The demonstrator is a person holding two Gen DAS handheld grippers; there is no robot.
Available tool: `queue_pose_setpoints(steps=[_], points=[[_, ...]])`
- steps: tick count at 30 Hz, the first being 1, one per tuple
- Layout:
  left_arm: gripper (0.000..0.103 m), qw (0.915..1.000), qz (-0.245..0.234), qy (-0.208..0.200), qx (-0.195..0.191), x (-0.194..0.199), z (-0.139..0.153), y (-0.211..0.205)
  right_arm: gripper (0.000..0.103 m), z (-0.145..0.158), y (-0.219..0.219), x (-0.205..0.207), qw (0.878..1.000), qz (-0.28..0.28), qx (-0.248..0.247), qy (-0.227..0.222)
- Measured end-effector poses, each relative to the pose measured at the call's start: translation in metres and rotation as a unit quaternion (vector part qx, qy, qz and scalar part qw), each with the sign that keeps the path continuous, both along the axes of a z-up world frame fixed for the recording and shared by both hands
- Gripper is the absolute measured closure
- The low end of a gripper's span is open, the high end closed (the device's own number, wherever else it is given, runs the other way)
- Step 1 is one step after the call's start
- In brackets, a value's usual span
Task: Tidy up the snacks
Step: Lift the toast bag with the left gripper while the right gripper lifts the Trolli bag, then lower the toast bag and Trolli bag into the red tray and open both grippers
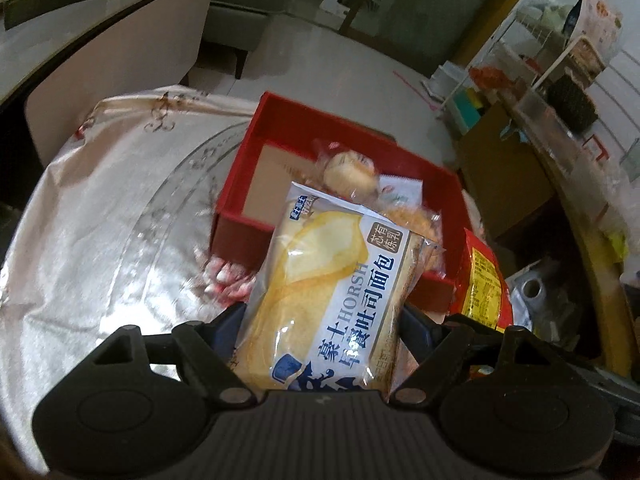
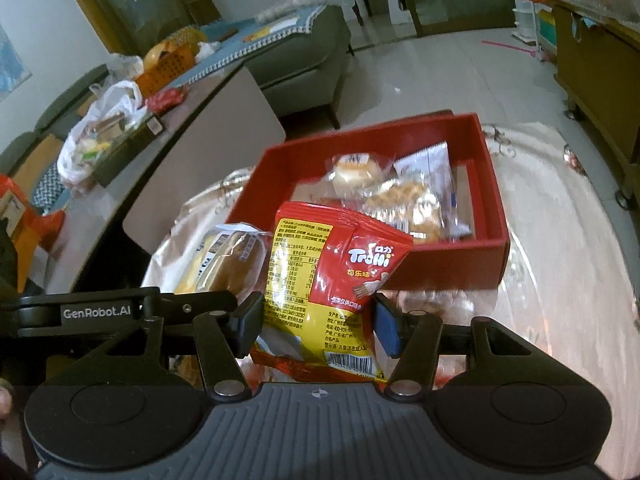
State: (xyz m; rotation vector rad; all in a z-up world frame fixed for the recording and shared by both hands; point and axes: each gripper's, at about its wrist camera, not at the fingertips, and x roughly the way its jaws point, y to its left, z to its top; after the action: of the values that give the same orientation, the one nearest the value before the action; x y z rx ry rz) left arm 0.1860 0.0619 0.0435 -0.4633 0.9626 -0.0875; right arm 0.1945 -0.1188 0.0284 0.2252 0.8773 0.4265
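Right now the left gripper (image 1: 320, 320) is clamped on a packaged toast bread (image 1: 328, 280), a clear-and-white wrapper with blue lettering and a yellow slice inside, its two dark pads pressing the pack's sides near its lower half. That pack is lifted above the table, its far end reaching over the near wall of the red box (image 1: 276, 120). The right gripper (image 2: 316, 324) grasps a red and yellow gummy candy bag (image 2: 320, 280), with the blue pads squeezing its crumpled lower part; this bag hangs just in front of the box's near wall (image 2: 452, 264). In the right wrist view the bread pack (image 2: 224, 264) shows just left of the candy bag, held in the other gripper. Inside the box lie a round wrapped bun (image 2: 352, 172), a wrapped waffle-like pastry (image 2: 404, 200) and a white sachet (image 2: 428, 164), crowded toward one side. The box stands on a round table covered with a pale shiny cloth (image 1: 100, 220). Farther off are a grey sofa (image 2: 296, 52) and a white plastic bag (image 2: 100, 120) on a side counter.
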Motion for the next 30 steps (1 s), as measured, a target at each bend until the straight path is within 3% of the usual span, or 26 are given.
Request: queue_pose_setpoints(steps=[15, 22, 25, 30], points=[[0.029, 0.999, 0.014, -0.042, -0.012, 0.061, 0.021, -0.012, 0.038, 0.022, -0.008, 0.047, 0.999, -0.013, 0.018, -0.039], [0.029, 0.9982, 0.019, -0.056, -0.002, 0.094, 0.022, -0.016, 0.038, 0.024, -0.003, 0.077, 0.999, -0.012, 0.02, -0.044], [0.029, 0.9971, 0.026, -0.065, 0.028, 0.103, 0.021, -0.021, 0.038, 0.022, 0.002, 0.088, 0.999, -0.007, 0.01, -0.045], [0.029, 0.9979, 0.033, -0.049, 0.028, 0.122, 0.008, -0.021, 0.038, 0.011, 0.003, 0.107, 0.999, -0.011, 0.002, -0.035]])
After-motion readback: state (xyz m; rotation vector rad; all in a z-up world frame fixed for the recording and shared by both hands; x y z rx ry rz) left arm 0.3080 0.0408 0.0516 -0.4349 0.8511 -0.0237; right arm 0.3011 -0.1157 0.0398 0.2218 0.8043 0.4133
